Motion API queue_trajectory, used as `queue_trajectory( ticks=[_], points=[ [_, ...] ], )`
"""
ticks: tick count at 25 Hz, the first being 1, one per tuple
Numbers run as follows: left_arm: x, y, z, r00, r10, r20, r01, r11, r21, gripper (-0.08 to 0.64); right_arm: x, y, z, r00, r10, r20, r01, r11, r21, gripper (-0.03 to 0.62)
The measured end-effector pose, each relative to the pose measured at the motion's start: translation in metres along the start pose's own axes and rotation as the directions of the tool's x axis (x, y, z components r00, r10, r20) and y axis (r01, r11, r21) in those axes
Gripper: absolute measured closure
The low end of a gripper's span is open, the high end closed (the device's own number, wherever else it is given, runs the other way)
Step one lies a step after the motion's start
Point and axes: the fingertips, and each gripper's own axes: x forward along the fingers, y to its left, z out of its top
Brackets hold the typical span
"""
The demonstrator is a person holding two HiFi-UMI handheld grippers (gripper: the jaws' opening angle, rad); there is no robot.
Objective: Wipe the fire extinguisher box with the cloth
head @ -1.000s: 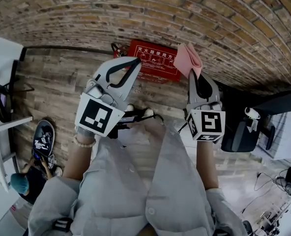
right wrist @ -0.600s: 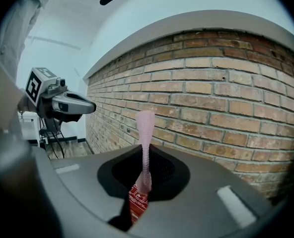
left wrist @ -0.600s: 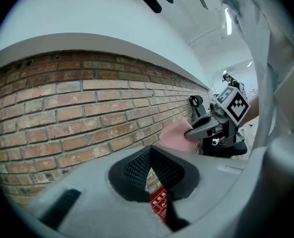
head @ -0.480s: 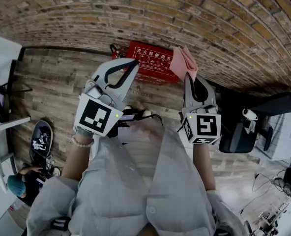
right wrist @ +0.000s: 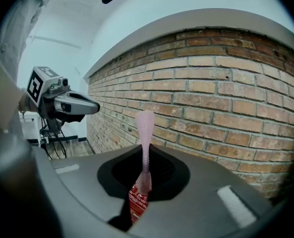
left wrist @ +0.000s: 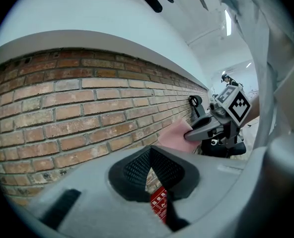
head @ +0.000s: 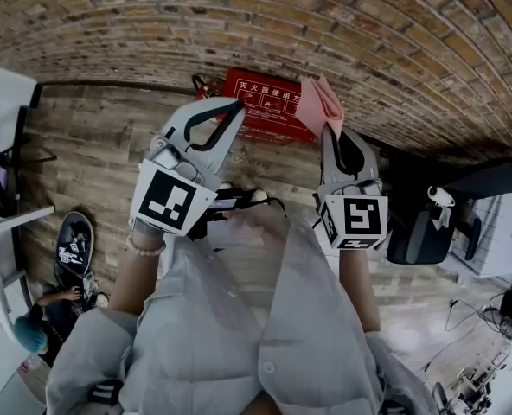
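Note:
The red fire extinguisher box [head: 263, 106] stands on the floor against the brick wall; it also shows through the jaw gaps [left wrist: 158, 205] [right wrist: 136, 203]. My right gripper [head: 329, 133] is shut on a pink cloth [head: 319, 104], which sticks up past its tips and overlaps the box's right end. The cloth [right wrist: 145, 133] runs as a thin upright strip between the right gripper's [right wrist: 145, 175] jaws. My left gripper [head: 237, 105] is shut with nothing in it, its tips over the box's left part. From the left gripper [left wrist: 149, 150], the cloth [left wrist: 174, 135] hangs in front of the bricks.
A brick wall [head: 239, 24] curves behind the box above a wood-plank floor [head: 100, 137]. A black chair [head: 420, 232] stands at the right. A white table edge [head: 5, 223] is at the left, with a crouching person [head: 35, 327] and dark shoes [head: 74, 245] below it.
The right gripper and the pink cloth have shifted slightly left, so the cloth now overlaps the box's right end. The left gripper has barely moved.

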Motion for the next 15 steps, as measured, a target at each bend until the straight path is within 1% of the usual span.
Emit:
queue_trajectory(
  ticks=[8, 15],
  points=[
    [0.0018, 0.0013, -0.0021, 1.0, -0.001, 0.0, 0.001, 1.0, -0.003, 0.563, 0.0029, -0.002, -0.0003, 1.0, -0.001, -0.001, 0.001, 1.0, 0.026, 0.571],
    [0.0012, 0.004, -0.0053, 1.0, 0.004, -0.003, -0.004, 1.0, -0.012, 0.563, 0.0085, 0.0011, -0.0016, 1.0, 0.009, -0.012, -0.008, 1.0, 0.024, 0.571]
  ],
)
